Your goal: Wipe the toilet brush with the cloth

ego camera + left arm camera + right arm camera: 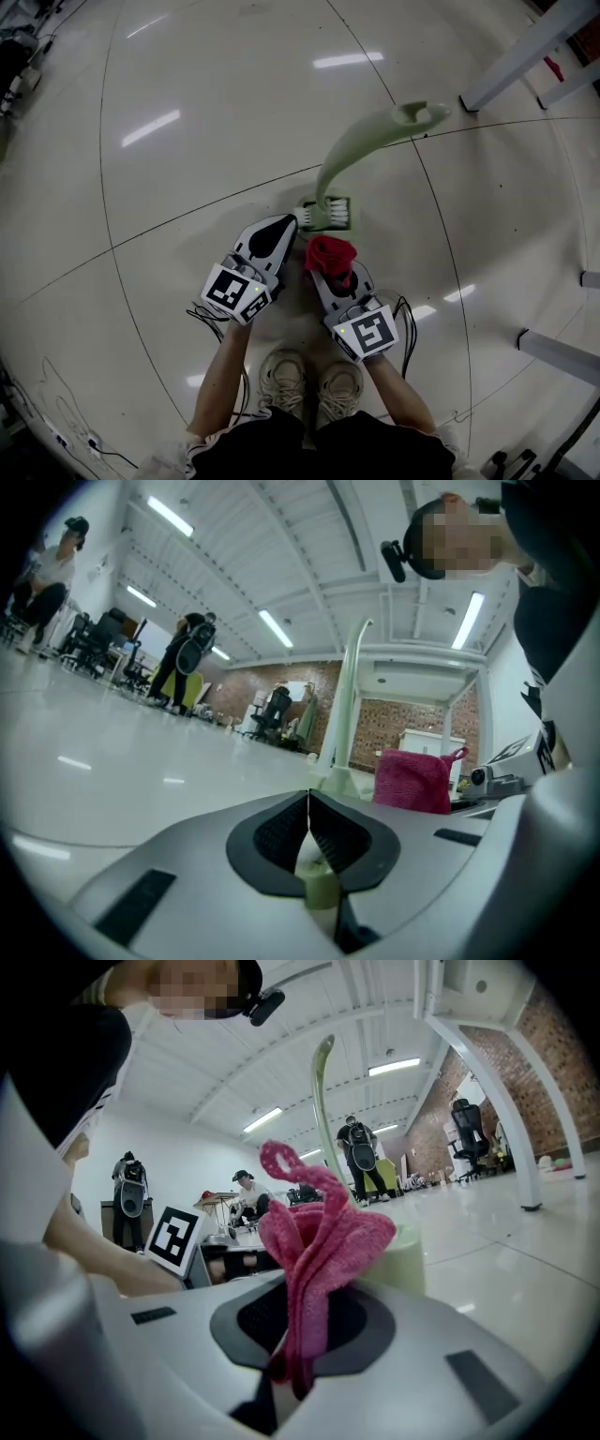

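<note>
Right gripper view: cloth (319, 1241) pinched between fingers (248, 1324), toilet brush (401, 1262) behind.

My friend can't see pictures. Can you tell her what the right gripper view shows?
The right gripper has its jaws shut on a pink cloth that bunches up above them. Right behind the cloth stands a pale green toilet brush, its thin handle curving up high. People stand far off on a shiny floor.

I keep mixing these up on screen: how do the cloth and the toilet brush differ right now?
The cloth is pinkish red; the toilet brush is pale green. The cloth is bunched soft in the right tool; the toilet brush stands rigid on the floor, handle curving up. Both lie just ahead of the person's shoes.
</note>
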The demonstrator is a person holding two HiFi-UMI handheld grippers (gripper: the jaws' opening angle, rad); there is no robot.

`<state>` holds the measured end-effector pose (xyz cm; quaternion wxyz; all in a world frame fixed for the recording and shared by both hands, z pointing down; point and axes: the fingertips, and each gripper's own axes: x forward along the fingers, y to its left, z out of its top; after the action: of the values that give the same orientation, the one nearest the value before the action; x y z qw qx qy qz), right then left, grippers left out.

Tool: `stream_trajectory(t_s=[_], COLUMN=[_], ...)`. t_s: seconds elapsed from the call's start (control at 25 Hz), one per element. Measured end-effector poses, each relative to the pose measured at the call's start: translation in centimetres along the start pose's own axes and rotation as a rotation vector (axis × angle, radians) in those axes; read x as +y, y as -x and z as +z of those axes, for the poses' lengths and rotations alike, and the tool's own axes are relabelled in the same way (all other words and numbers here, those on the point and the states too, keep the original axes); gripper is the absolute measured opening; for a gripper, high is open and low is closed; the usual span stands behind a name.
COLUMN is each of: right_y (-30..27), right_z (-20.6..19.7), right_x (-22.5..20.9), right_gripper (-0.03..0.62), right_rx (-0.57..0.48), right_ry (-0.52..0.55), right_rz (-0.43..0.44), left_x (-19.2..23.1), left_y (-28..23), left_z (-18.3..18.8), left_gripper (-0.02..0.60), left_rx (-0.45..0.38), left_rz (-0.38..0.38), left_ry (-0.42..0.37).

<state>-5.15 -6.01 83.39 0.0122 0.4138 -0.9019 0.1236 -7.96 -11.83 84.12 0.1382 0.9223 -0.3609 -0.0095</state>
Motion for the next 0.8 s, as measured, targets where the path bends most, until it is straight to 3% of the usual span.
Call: stream_trajectory(t_s=[0.08,0.12,0.24,0.28,0.52,0.64,0.8], right_y=[1.4,2.3,4.3,4.7,4.7,4.5,4.4], right_z=[0.6,0.8,0.6,0.0,-1.8,-1.7,-1.9], right_x=[-0.2,-0.6,-2.3,-3.0,-4.6,-4.7,-4.8], right_gripper=[0.031,0.031,0.032,0.031,0.031,0.031,0.031], right_rx=[0.014,0.009,-0.020,-0.007,0.066,0.067,0.068], right_ry=[-0.031,-0.051,-0.070,-0.068,-0.067,-0.069,-0.079], right_rz=[-0.020,-0.037,-0.094,-0.112,-0.154,-0.154,-0.159], left_x=[-1.0,-1.6,-2.9,-3.1,-5.4,-5.2,-4.8], left_y=[-0.4,-0.7,-1.5,-1.9,-3.3,-4.2,-5.2], left_z=[1.0,1.4,2.0,2.0,0.8,0.3,0.4], left_gripper=[0.008,0.058,0.348,0.373,0.469,0.472,0.472], left_rx=[-0.009,-0.001,0.030,0.036,0.167,0.195,0.183], left_rz=[-0.110,-0.172,-0.291,-0.314,-0.516,-0.523,-0.543], left_ry=[-0.038,-0.051,-0.085,-0.097,-0.191,-0.246,-0.194])
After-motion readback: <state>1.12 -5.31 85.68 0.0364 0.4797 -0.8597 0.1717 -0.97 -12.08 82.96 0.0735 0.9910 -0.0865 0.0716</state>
